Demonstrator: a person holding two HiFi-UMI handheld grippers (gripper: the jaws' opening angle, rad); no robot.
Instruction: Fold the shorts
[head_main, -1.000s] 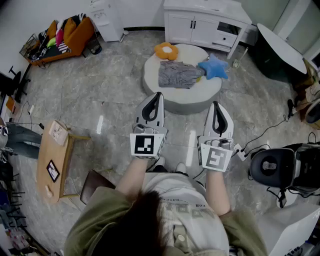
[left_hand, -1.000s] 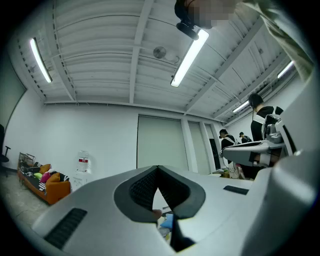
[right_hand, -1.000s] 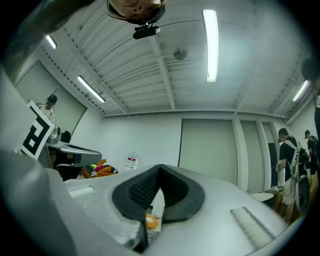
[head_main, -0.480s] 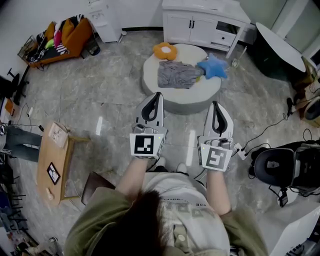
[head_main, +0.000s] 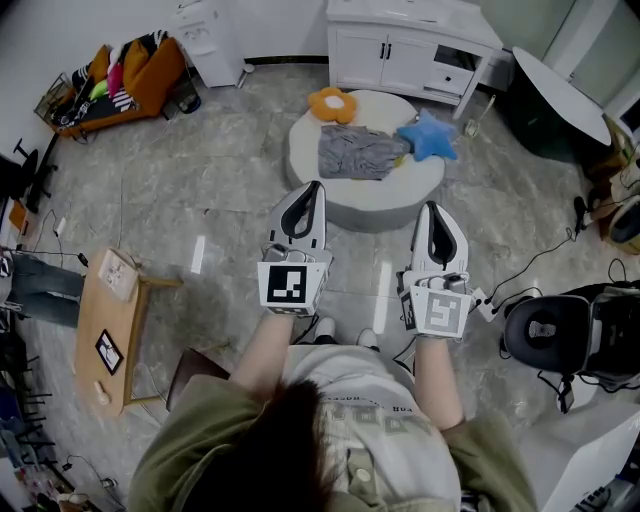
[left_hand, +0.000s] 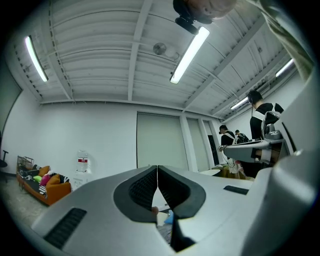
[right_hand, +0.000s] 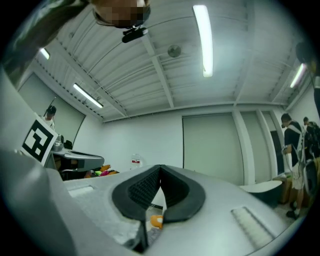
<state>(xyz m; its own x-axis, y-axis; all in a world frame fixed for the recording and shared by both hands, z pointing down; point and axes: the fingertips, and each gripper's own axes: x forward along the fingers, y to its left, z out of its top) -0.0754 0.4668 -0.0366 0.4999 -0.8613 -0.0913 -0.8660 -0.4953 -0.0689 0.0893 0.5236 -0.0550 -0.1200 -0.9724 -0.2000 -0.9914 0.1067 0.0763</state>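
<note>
Grey shorts (head_main: 360, 152) lie crumpled on a round white low table (head_main: 340, 205) ahead of me in the head view. My left gripper (head_main: 316, 187) is held level just short of the table's near rim, its jaws shut with nothing between them. My right gripper (head_main: 431, 207) hangs beside it to the right, also shut and empty. In the left gripper view the jaws of the left gripper (left_hand: 157, 168) meet at the tips, and a sliver of the shorts shows below. The right gripper (right_hand: 160, 166) looks the same in the right gripper view.
An orange flower cushion (head_main: 333, 103) and a blue star cushion (head_main: 428, 136) lie on the round table beside the shorts. A white cabinet (head_main: 410, 45) stands behind. A small wooden table (head_main: 105, 325) is at the left, a black device (head_main: 545, 332) at the right.
Both grippers have edged a little nearer the round table; the right one has sunk slightly. The jaws stay shut and the shorts have not moved.
</note>
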